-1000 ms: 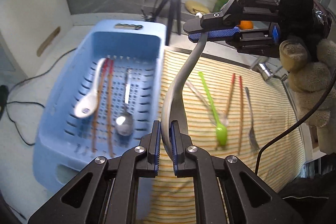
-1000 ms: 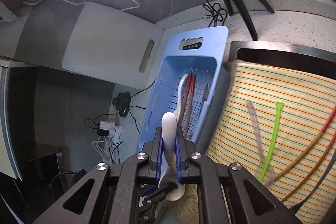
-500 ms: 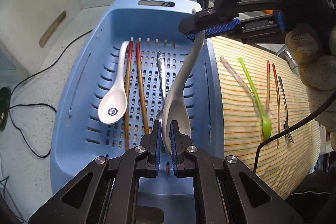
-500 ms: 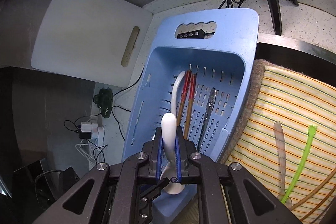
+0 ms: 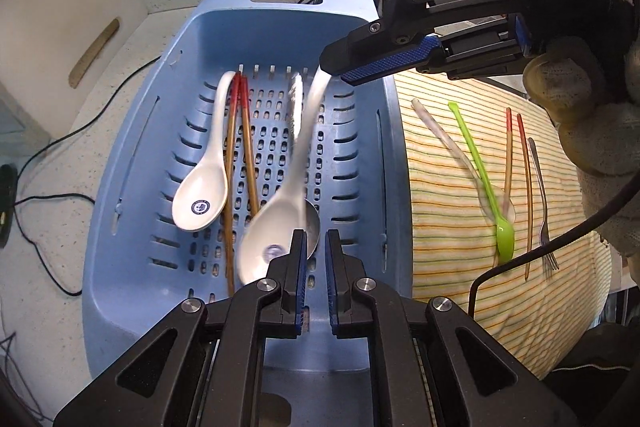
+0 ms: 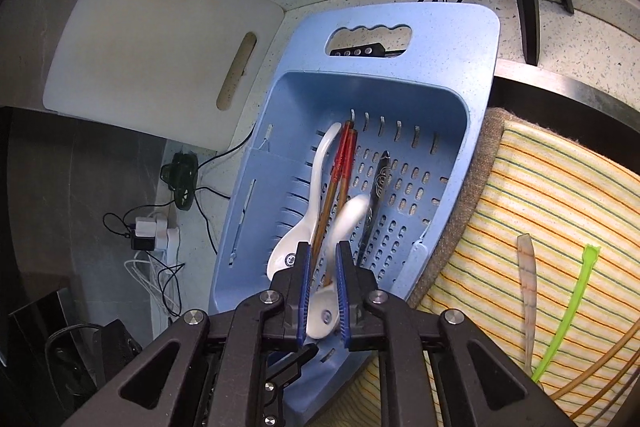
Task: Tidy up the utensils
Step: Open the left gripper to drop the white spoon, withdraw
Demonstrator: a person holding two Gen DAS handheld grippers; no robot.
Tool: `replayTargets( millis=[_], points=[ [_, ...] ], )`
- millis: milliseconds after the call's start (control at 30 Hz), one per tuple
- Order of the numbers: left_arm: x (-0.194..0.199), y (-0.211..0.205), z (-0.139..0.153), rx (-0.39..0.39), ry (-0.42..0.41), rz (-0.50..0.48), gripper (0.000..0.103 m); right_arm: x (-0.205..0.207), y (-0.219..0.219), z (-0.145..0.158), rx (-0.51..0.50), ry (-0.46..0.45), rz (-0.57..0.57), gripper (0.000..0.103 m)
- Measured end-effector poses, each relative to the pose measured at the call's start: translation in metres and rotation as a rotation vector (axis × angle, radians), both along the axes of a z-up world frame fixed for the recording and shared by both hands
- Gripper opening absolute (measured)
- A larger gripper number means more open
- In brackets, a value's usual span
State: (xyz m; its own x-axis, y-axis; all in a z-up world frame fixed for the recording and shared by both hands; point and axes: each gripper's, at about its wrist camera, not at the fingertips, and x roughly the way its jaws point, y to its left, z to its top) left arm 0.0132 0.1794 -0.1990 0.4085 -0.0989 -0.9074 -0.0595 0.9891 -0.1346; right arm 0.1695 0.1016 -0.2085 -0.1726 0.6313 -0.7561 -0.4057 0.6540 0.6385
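Both my grippers apart, blurred white spoon (image 5: 280, 211) loose over the blue basket (image 5: 132, 163).

L gripper (image 5: 316, 251): narrow gap, nothing between the pads, spoon bowl just at its 9 o'clock. R gripper (image 6: 322, 267): parted a bit wider, spoon handle (image 6: 348, 215) blurred in the gap, can't tell if it touches either pad. In basket: 2nd white spoon (image 5: 208, 187) at 9 o'clock of the blurred one, red-tipped chopsticks (image 5: 236, 163) between them, metal spoon (image 5: 298, 115) partly under it. On striped cloth (image 5: 440, 227) at 3 o'clock: clear spoon (image 5: 444, 143), green spoon (image 5: 480, 171), 2nd chopstick pair (image 5: 520, 179), fork (image 5: 542, 195).
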Motion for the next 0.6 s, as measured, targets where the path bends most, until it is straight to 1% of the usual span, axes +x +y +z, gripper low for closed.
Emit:
replayTargets(
  millis=[33, 67, 100, 200, 300, 367, 400, 433, 467, 533, 600],
  points=[
    [0.000, 0.001, 0.001, 0.002, -0.001, 0.004, 0.010, 0.000, -0.001, 0.002, -0.001, -0.006, -0.002, 0.014],
    [-0.001, 0.002, 0.002, 0.004, -0.003, 0.016, 0.016, -0.001, -0.003, 0.004, 0.001, -0.016, -0.002, 0.017],
    [-0.002, 0.003, 0.004, 0.004, -0.005, 0.024, 0.017, -0.001, -0.005, 0.007, 0.003, -0.025, -0.002, 0.020],
    [-0.006, 0.007, 0.010, -0.003, -0.017, 0.060, 0.019, -0.002, -0.011, 0.014, 0.013, -0.051, 0.005, 0.025],
    [-0.011, 0.006, 0.016, -0.016, -0.035, 0.080, 0.030, -0.005, -0.019, 0.022, 0.023, -0.075, 0.006, 0.027],
    [-0.015, 0.000, 0.022, -0.018, -0.052, 0.080, 0.038, -0.007, -0.025, 0.026, 0.029, -0.085, 0.006, 0.028],
    [-0.017, -0.004, 0.025, -0.018, -0.060, 0.077, 0.041, -0.008, -0.028, 0.029, 0.032, -0.092, 0.005, 0.029],
    [-0.019, -0.008, 0.027, -0.017, -0.068, 0.075, 0.046, -0.009, -0.033, 0.031, 0.036, -0.104, 0.003, 0.030],
    [-0.021, -0.014, 0.030, -0.016, -0.080, 0.073, 0.048, -0.011, -0.039, 0.034, 0.036, -0.121, 0.001, 0.032],
    [-0.024, -0.023, 0.033, -0.019, -0.094, 0.072, 0.048, -0.016, -0.050, 0.040, 0.028, -0.160, 0.006, 0.035],
    [-0.029, -0.034, 0.034, -0.030, -0.092, 0.074, 0.054, -0.021, -0.067, 0.046, 0.020, -0.208, 0.012, 0.038]
  ],
)
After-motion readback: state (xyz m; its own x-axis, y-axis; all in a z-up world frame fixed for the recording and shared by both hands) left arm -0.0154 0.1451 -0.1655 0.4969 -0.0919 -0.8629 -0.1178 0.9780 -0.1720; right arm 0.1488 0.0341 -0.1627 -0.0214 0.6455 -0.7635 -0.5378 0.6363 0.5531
